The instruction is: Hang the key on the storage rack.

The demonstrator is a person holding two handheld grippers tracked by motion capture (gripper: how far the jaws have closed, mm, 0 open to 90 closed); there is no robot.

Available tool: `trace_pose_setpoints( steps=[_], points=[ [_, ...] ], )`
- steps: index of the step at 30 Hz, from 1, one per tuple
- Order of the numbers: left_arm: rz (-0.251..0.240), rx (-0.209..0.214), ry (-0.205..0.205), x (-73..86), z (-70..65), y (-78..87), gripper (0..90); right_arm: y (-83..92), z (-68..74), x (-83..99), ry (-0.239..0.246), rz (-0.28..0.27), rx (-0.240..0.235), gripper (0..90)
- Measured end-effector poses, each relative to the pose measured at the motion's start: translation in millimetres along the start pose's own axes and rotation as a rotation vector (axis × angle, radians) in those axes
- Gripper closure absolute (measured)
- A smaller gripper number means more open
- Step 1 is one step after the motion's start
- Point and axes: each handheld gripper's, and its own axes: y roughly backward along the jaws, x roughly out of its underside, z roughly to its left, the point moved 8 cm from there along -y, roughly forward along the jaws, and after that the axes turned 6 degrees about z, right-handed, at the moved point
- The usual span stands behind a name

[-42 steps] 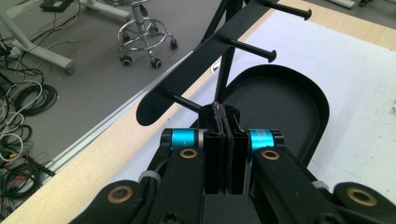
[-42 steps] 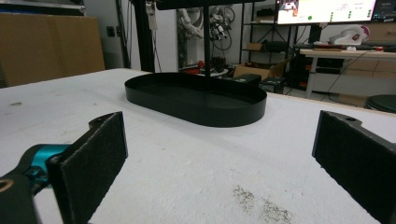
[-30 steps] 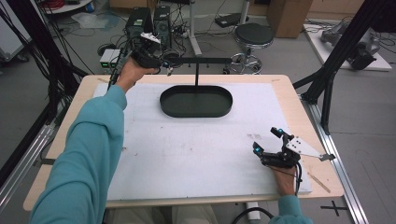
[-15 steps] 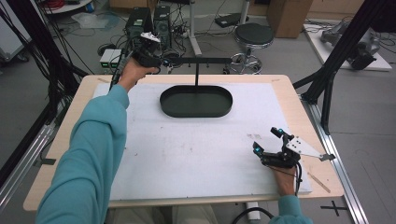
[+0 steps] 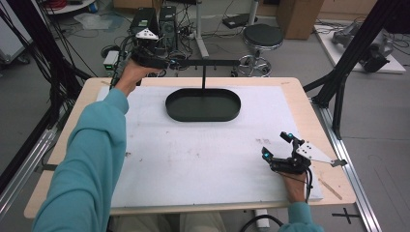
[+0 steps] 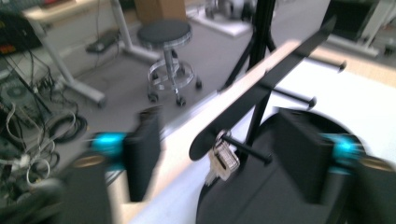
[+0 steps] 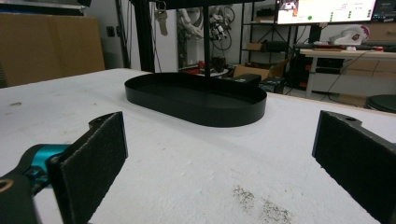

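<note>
Keys (image 6: 219, 161) hang on a peg at the left end of the rack's (image 5: 203, 63) bar, above the far-left table (image 5: 309, 104) corner. Left gripper (image 6: 224, 149) has just opened wide, keys between its jaws, untouched. Right gripper (image 5: 278, 147) rests wide and empty, near right.

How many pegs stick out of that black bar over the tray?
3 show in the left gripper view: the near peg carries keys, a middle peg, a far peg. Others may be hidden.
</note>
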Motion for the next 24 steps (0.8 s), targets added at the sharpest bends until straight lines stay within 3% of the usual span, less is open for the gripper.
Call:
trace_pose_setpoints(
  steps=[4, 9, 14, 18, 21, 24],
  points=[
    [-0.067, -0.004, 0.001, 1.2, -8.3, 19.4, 2.9, 0.0, 0.0, 0.0, -0.001, 0.000, 0.001, 2.4],
    [-0.115, -0.010, -0.035, 12.2, -16.5, 50.3, 1.7, 0.0, -0.1, 0.1, 0.000, 0.001, 0.000, 2.4],
    [-0.166, -0.031, -0.076, 32.0, -33.7, 81.1, 1.7, 0.0, 0.3, 0.4, -0.007, 0.006, -0.006, 2.4],
    [-0.197, -0.034, -0.093, 61.7, -53.9, 105.4, 1.7, -0.6, -1.2, -0.3, -0.001, -0.002, -0.002, 2.4],
    [-0.233, -0.024, -0.068, 87.9, -66.8, 122.2, 1.7, -0.6, -1.2, -0.2, -0.001, -0.002, -0.004, 2.4],
    [-0.227, -0.021, -0.051, 117.7, -76.5, 132.7, 1.7, -0.5, -1.2, -0.2, 0.001, 0.000, -0.002, 2.4]
  ],
)
